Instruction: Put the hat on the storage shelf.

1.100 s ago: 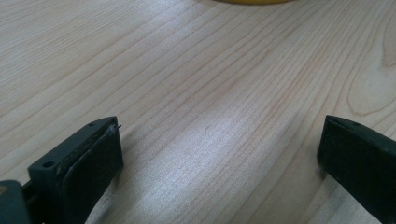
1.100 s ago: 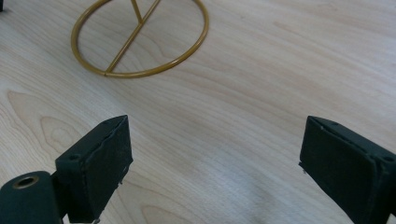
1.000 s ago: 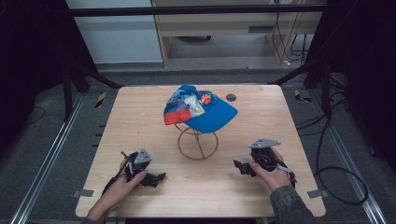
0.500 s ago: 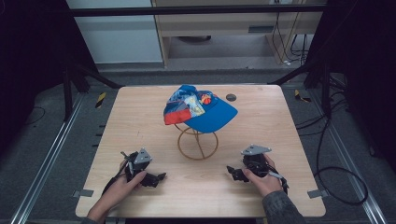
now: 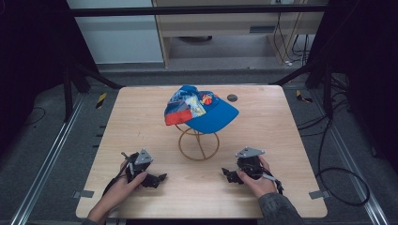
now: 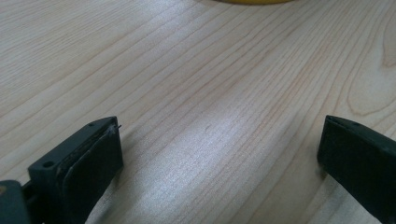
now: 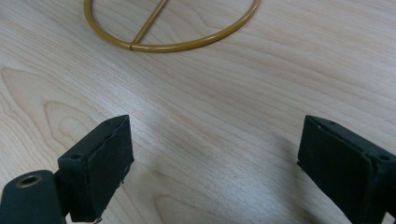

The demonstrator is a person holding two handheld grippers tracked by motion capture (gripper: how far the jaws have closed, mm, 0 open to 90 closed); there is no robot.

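A blue cap (image 5: 202, 108) with red and patterned panels sits on a gold wire stand (image 5: 198, 143) at the middle of the wooden table (image 5: 136, 112). My left gripper (image 5: 159, 178) lies low on the table at the front left, held by a hand, and points right. Its jaws (image 6: 219, 135) are open over bare wood. My right gripper (image 5: 226, 174) rests at the front right and points left toward the stand. Its jaws (image 7: 215, 135) are open too, with nothing between them, and the stand's ring base (image 7: 173, 28) lies just ahead.
A small dark round disc (image 5: 232, 98) lies on the table behind the cap's brim. Black frame bars (image 5: 84, 77) flank the table, and cables (image 5: 338, 178) trail on the floor at the right.
My right gripper has moved left and slightly nearer the front edge, closer to the stand's base. The left gripper and the cap have stayed put.
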